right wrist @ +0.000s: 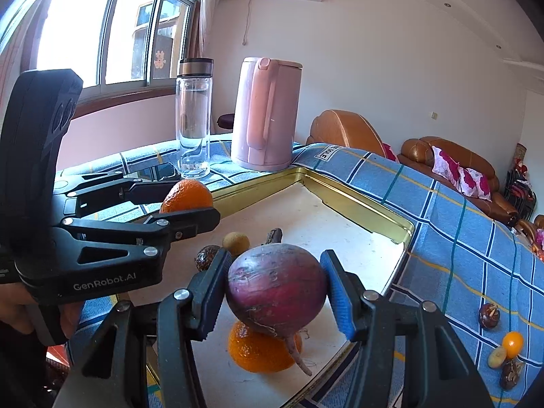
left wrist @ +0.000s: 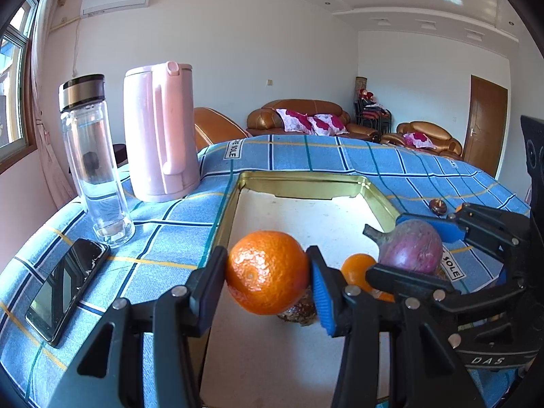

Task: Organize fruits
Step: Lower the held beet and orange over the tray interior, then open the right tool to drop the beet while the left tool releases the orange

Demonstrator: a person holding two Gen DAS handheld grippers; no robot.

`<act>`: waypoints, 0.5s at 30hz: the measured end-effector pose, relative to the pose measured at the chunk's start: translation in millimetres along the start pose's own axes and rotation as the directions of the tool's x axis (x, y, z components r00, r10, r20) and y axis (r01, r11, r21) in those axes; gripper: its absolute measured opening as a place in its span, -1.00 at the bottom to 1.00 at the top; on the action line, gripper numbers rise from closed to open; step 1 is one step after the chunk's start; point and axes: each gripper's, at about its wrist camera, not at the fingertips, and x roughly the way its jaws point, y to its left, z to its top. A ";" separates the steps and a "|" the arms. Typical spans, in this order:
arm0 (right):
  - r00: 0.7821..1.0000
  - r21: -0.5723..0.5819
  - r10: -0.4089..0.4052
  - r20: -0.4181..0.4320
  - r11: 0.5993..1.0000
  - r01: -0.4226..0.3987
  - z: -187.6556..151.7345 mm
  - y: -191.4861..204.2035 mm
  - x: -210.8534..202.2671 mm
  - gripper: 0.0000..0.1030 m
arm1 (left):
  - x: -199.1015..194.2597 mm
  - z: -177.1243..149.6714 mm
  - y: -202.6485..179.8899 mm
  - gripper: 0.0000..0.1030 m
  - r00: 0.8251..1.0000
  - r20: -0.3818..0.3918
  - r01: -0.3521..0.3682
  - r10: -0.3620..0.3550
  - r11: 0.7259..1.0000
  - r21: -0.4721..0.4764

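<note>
The left tongs [left wrist: 268, 272] pinch an orange [left wrist: 267, 272] above the gold-rimmed tray [left wrist: 306, 178] on the desk [left wrist: 163, 238]. The right tongs [right wrist: 277, 289] pinch a beetroot [right wrist: 277, 287], long axis tilted, root tail pointing down over a second orange [right wrist: 258, 353].
</note>
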 end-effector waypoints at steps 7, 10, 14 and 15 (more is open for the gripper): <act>0.999 -0.021 0.021 -0.025 1.000 -0.021 0.9 7.1 5.8 0.09 | 0.5 -3.5 -1.3 -0.04 1.000 -0.018 0.001 -0.001 1.000 0.010; 0.999 -0.032 0.029 -0.027 0.999 -0.030 -0.3 10.6 7.3 0.09 | 2.5 -5.9 -0.9 -0.04 1.000 -0.029 0.004 -0.004 1.000 0.013; 0.999 -0.037 0.042 -0.028 0.998 -0.043 0.0 13.4 6.8 0.09 | 1.4 -6.6 -0.6 -0.04 1.000 -0.031 0.002 -0.001 1.000 0.020; 0.998 -0.038 0.049 -0.027 0.998 -0.050 -0.2 13.8 6.4 0.09 | 1.5 -7.0 -0.4 -0.04 0.999 -0.034 0.002 -0.001 1.000 0.020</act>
